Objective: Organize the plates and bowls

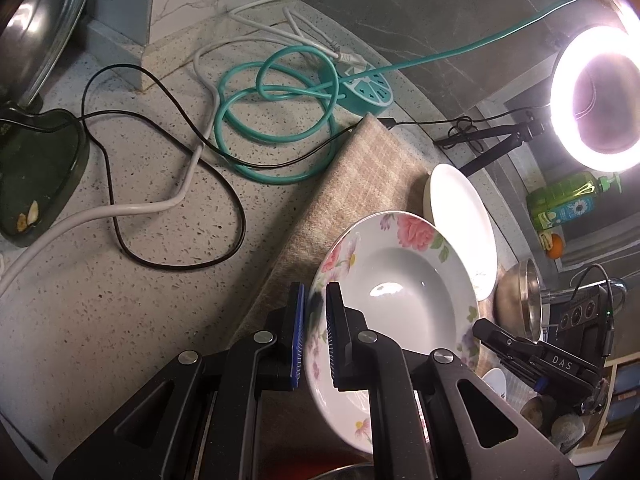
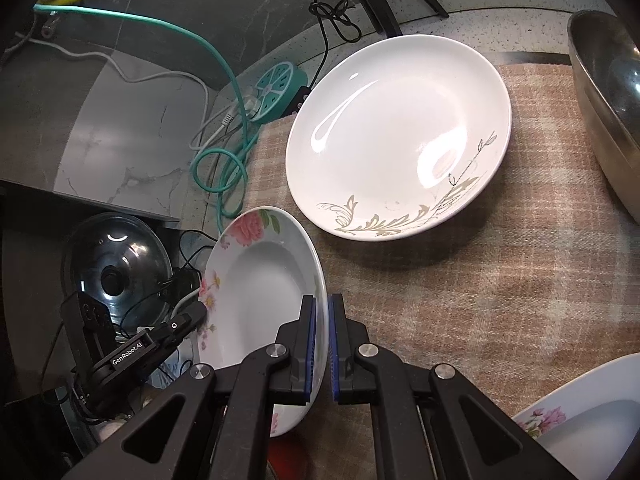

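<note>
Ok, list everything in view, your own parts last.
floral plate: one, white with pink roses, held by opposite rims
white plate: one, gold leaf pattern, on cloth
second floral plate: one, partly seen, near edge of cloth
steel bowl: one, silver, right of white plate
cloth: one, beige plaid, on counter
power strip: one, teal, round, with teal cable
ring light: one, lit, on stand
soap bottle: one, green
glass lid: one, far left
left tongs: shut on floral plate
right tongs: shut on floral plate

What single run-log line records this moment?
left tool: shut on floral plate | right tool: same plate's opposite rim | white plate: on mat
</note>
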